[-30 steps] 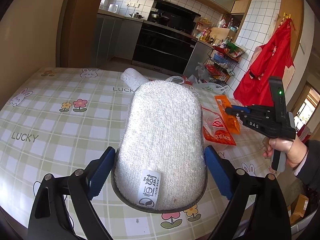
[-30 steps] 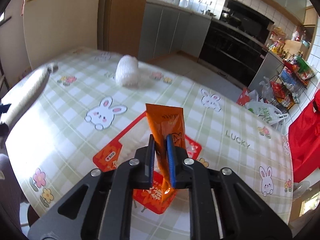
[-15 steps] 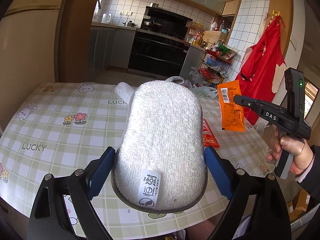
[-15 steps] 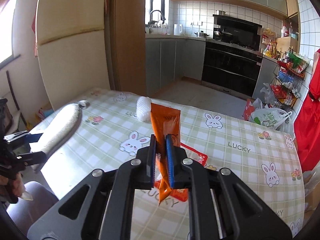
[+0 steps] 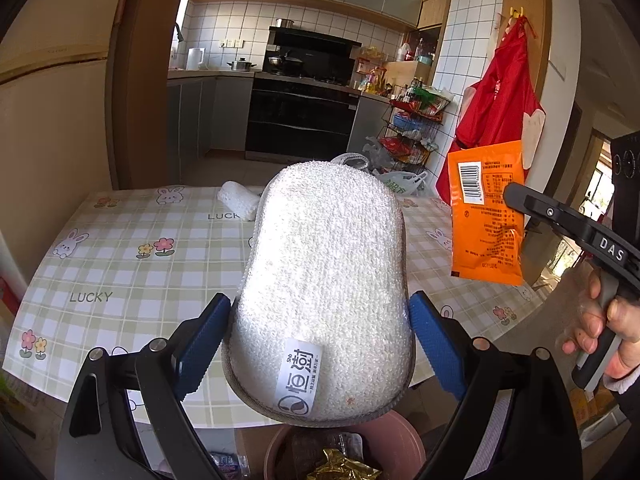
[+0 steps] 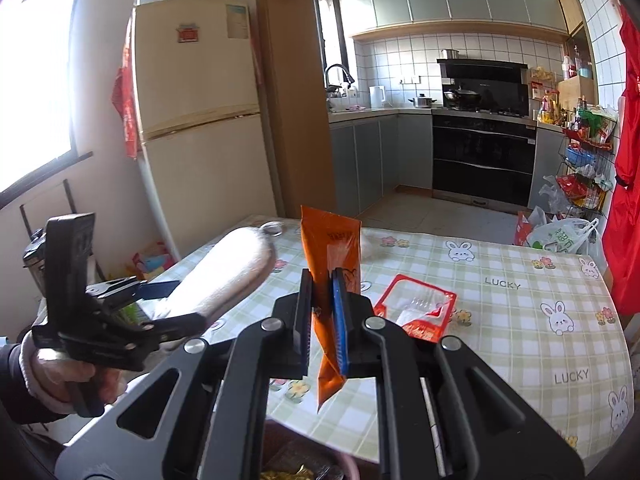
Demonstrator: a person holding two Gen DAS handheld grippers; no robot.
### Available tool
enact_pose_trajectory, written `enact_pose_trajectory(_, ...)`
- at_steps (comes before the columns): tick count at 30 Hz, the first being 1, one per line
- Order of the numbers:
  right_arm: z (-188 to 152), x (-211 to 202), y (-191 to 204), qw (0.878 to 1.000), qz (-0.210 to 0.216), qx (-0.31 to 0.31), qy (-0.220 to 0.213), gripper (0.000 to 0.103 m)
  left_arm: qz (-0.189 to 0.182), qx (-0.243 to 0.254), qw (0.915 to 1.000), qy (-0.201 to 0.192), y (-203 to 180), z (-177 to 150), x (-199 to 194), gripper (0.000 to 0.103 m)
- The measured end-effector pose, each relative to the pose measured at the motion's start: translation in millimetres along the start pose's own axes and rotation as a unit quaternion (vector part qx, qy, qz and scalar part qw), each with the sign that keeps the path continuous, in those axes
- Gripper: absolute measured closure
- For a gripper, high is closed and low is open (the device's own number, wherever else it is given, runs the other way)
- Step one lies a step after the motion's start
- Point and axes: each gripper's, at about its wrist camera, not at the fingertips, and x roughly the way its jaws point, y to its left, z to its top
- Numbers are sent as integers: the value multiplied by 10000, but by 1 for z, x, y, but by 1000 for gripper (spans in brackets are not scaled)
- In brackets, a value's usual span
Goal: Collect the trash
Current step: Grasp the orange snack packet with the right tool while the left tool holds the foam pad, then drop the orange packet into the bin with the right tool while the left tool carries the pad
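Standing below the near edge of the counter [image 5: 120, 240], partly in view: the pink bin [image 5: 400, 432], the landmark here, already holding wrappers. Gripping a white scrubbing pad [image 5: 324, 280] directly above the bin: left hand-held gripper [image 5: 320, 332], spread wide against the pad's sides. Pinching an orange packet [image 6: 332, 264] narrowly, long axis upright, lower end hanging just above and behind the bin's rim: right hand-held gripper [image 6: 322, 316], seemingly the nearer one for dropping. Lying farther back from the bin: a red wrapper [image 6: 416, 308].

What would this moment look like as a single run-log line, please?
left gripper: shut on sponge | right gripper: shut on orange packet | bin: below | red wrapper: on table
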Motion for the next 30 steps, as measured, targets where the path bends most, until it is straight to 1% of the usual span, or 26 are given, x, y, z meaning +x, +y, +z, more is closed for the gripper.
enact_pose_trajectory(4,-15,-26,23,9998,83,142,-92,90,-49,71,10000,31,-11,-6,-21,15)
enact_pose_trajectory(8,-31,-49,43,9984,226,472,-225,90,-141,81,9999,20,-18,-16,-44,15)
enact_pose_trajectory(12,-53,-63,59,9968,315,704,-194,90,-162,46,9999,-10,-19,-28,-64,15)
enact_pose_trajectory(15,-71,-64,62,9953,401,885,-39,90,-196,-15,9998,3,-16,-39,-77,15)
enact_pose_trajectory(20,-91,-58,64,9943,454,920,297,90,-127,-83,9998,102,-11,-55,-83,15)
enact_pose_trajectory(22,-95,-55,64,9937,478,938,377,90,-105,-139,9998,134,-7,-61,-82,15)
enact_pose_trajectory(25,-102,-49,68,9943,394,852,507,90,-103,-191,9995,222,-3,-67,-78,15)
enact_pose_trajectory(30,-112,-41,63,9921,441,981,648,89,-98,-203,9992,329,-2,-72,-70,15)
